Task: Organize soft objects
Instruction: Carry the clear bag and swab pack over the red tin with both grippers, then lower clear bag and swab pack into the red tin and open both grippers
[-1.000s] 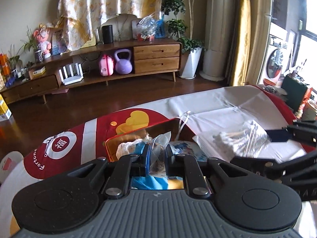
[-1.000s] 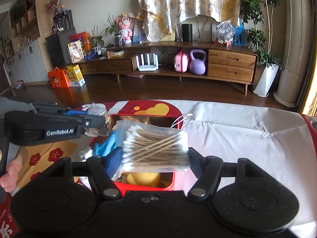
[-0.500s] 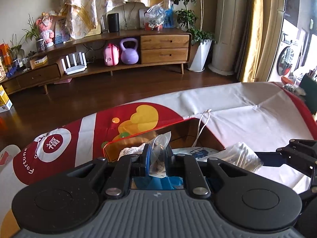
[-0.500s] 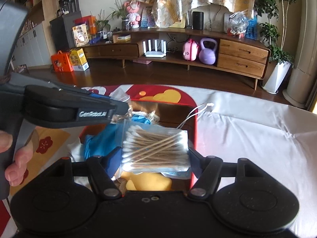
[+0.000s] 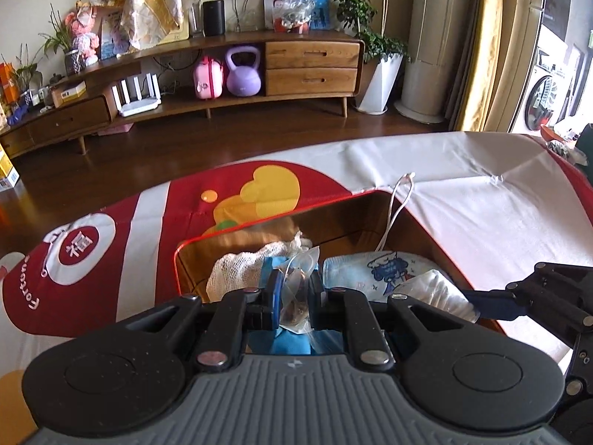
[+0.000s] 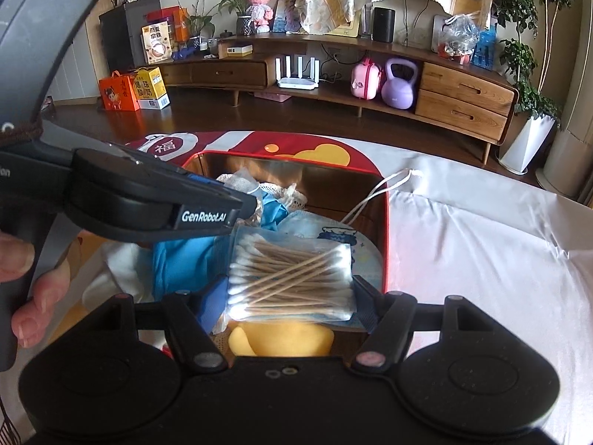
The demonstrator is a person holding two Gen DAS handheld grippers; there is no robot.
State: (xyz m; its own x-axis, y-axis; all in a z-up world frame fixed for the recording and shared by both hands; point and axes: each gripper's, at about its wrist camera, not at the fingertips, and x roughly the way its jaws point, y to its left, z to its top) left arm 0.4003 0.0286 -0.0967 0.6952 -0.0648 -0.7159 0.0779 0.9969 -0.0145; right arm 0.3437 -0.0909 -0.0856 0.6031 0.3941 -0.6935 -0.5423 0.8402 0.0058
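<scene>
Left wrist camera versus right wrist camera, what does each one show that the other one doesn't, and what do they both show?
Only the left wrist view shows the left gripper head-on, shut on a small clear bag, and a washing machine at the far right.

Only the right wrist view shows the right gripper clamping a flat pack of cotton swabs, a yellow soft item beneath it, and the person's fingers.

Both show the red-rimmed box with blue cloth and white mesh inside, and the purple kettlebell.
</scene>
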